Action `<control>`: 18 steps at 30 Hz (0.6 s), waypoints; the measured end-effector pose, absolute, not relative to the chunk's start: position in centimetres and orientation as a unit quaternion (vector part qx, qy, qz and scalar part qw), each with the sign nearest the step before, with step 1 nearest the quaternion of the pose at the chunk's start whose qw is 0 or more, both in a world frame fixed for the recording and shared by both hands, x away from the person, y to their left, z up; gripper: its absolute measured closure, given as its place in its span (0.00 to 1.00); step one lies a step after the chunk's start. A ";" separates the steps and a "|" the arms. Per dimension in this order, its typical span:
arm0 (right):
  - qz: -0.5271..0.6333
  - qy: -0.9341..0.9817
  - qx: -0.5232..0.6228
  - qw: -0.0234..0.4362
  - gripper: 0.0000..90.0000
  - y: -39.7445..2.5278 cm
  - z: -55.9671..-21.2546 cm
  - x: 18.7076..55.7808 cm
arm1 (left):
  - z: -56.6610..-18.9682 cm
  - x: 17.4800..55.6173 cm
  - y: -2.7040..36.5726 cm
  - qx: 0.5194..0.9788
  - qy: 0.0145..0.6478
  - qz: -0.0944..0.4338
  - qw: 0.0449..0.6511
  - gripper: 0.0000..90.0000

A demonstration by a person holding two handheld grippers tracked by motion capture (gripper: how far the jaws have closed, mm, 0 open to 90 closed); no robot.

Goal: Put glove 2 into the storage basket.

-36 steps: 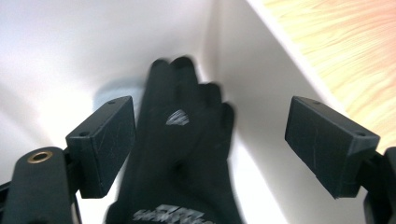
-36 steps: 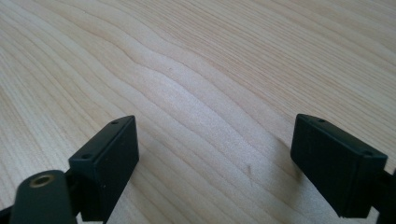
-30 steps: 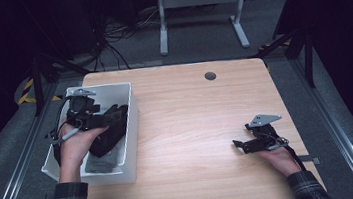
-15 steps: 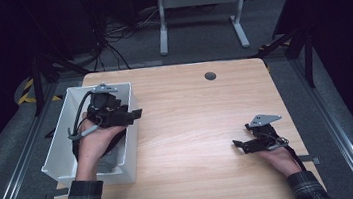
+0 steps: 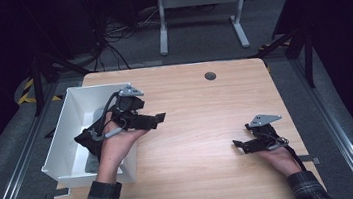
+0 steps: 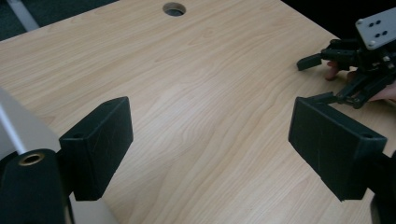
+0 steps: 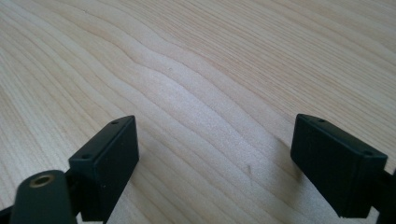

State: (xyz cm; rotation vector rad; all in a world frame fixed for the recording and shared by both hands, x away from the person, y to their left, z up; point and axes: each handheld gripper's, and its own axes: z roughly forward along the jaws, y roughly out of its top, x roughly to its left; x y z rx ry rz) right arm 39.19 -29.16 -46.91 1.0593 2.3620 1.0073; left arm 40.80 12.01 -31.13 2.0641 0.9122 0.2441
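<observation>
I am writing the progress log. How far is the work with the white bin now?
Done: the left tool is above the bin's table-side rim, jaws open and empty. In hand: nothing; the right tool rests open on the bare table. Left: a dark object lies in the bin.

High view overhead, facing forward-down; gripper views close, low; all share table (image 5: 203,126).

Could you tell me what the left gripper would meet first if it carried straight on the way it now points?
Probably bare tabletop: the left gripper tilts down over it, open and empty.
</observation>
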 end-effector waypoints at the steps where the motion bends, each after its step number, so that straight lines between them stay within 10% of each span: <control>1: 0.357 0.836 0.375 0.181 0.17 -29.2 -46.9 39.2 | -31.3 40.7 11.6 0.826 0.360 0.098 0.422 0.16; 18: 0.357 0.836 0.375 0.181 0.17 -29.2 -46.9 39.2 | -34.9 39.3 5.8 0.845 0.320 0.083 0.419 0.15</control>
